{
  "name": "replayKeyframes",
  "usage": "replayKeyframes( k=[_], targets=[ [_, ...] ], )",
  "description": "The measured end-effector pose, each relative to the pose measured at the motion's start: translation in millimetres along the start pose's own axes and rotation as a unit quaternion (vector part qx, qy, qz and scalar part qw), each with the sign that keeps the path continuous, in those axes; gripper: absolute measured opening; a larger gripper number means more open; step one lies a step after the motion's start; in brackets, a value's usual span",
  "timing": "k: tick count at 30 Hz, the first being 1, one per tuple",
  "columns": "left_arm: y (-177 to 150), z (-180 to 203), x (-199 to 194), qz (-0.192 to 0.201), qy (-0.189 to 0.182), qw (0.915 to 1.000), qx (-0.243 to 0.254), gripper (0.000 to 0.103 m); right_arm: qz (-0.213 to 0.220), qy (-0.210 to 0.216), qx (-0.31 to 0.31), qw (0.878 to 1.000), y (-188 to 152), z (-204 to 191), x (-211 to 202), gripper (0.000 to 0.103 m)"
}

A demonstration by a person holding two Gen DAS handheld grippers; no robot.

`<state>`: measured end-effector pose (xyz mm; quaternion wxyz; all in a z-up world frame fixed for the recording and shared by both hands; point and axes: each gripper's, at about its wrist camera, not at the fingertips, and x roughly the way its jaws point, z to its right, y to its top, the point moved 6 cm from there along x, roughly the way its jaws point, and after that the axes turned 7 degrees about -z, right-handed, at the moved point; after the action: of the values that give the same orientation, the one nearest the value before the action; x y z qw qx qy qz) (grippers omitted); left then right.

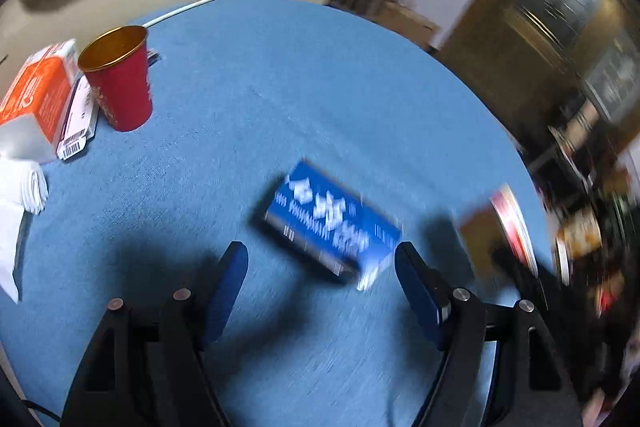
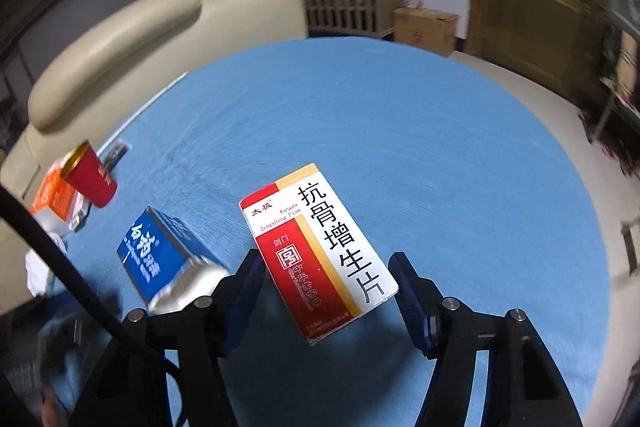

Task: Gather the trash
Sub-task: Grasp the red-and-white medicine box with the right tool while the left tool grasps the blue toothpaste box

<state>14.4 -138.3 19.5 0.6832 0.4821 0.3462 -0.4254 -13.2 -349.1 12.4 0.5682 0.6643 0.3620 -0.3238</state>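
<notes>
Blue cloth covers a round table (image 2: 400, 131) that fills both wrist views. On it lies a blue medicine box (image 1: 334, 225) with white lettering, blurred in the left view, resting flat just ahead of the left gripper (image 1: 320, 263), closer to its right finger. That gripper's jaws are parted and grip nothing. The right gripper (image 2: 328, 271) also stands released, its blue-padded fingers (image 2: 408, 291) spread to either side of a red, white and yellow medicine box (image 2: 320, 251) printed with Chinese characters; the left finger is at the box's edge, though whether it touches cannot be told, and a clear gap shows at the other finger. At the table's far left stands a red paper cup (image 1: 120, 79) with a gold inside, beside an orange carton (image 1: 40, 91) and some white tissues (image 1: 20, 187). Behind the table sits a cream armchair (image 2: 132, 39).
</notes>
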Motion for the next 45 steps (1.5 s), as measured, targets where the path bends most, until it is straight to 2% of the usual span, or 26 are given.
replayKeyframes(
  k=[2,5,7,10,12,14,15,19,21,23,24,26,28,29,30,31,33,34,38,45],
  targets=[
    [16,5,7,0.001,0.007,0.9994,-0.033,0.077,0.01,0.005,0.015,1.0,-12,13,-18,0.067],
    [28,8,21,-0.001,0.037,0.9958,-0.084,0.077,0.025,0.014,0.037,0.999,-31,32,-41,0.067],
    [44,17,36,-0.006,0.071,0.9919,-0.105,0.08,0.031,0.018,0.047,0.998,-39,38,-52,0.067],
    [52,23,60,-0.034,0.102,0.9886,-0.106,0.08,0.036,0.023,0.059,0.997,-50,43,-61,0.067],
    [49,26,71,-0.049,0.098,0.9893,-0.097,0.08,0.037,0.028,0.066,0.997,-57,47,-65,0.067],
    [47,31,77,-0.045,0.091,0.9919,-0.076,0.079,0.041,0.029,0.074,0.996,-65,51,-70,0.067],
    [44,35,77,-0.046,0.084,0.994,-0.053,0.079,0.042,0.031,0.078,0.996,-68,53,-73,0.067],
    [22,44,63,-0.049,0.05,0.9974,-0.018,0.069,0.054,0.033,0.103,0.993,-82,63,-88,0.067],
    [13,47,51,-0.047,0.037,0.9982,-0.011,0.059,0.06,0.031,0.113,0.991,-85,63,-95,0.067],
    [3,47,38,-0.039,0.028,0.9989,0.002,0.04,0.069,0.027,0.127,0.989,-94,69,-107,0.067],
    [-1,47,32,-0.033,0.024,0.9991,0.009,0.034,0.072,0.026,0.132,0.988,-97,73,-112,0.067],
    [-7,48,24,-0.031,0.013,0.9993,0.017,0.033,0.08,0.021,0.147,0.986,-107,79,-124,0.067],
    [-11,48,24,-0.038,-0.007,0.9989,0.027,0.038,0.078,0.016,0.157,0.984,-116,82,-128,0.067],
    [-13,44,23,-0.041,-0.009,0.9988,0.026,0.044,0.077,0.013,0.162,0.984,-121,84,-131,0.067],
    [-19,36,20,-0.042,0.002,0.9989,0.02,0.07,0.078,0.012,0.165,0.983,-124,84,-133,0.067],
    [-20,28,18,-0.036,0.014,0.9992,0.011,0.086,0.079,0.01,0.167,0.983,-127,84,-137,0.067],
    [-21,18,14,-0.011,0.026,0.9996,-0.01,0.088,0.083,0.009,0.172,0.981,-133,84,-142,0.067],
    [-24,20,11,-0.01,0.026,0.9995,-0.014,0.088,0.084,0.009,0.175,0.981,-134,84,-144,0.067],
    [-33,28,18,-0.026,0.038,0.9989,-0.001,0.088,0.084,0.012,0.183,0.98,-139,85,-144,0.067],
    [-41,43,49,-0.054,0.072,0.9954,-0.032,0.088,0.083,0.018,0.178,0.98,-143,84,-141,0.067]
  ],
)
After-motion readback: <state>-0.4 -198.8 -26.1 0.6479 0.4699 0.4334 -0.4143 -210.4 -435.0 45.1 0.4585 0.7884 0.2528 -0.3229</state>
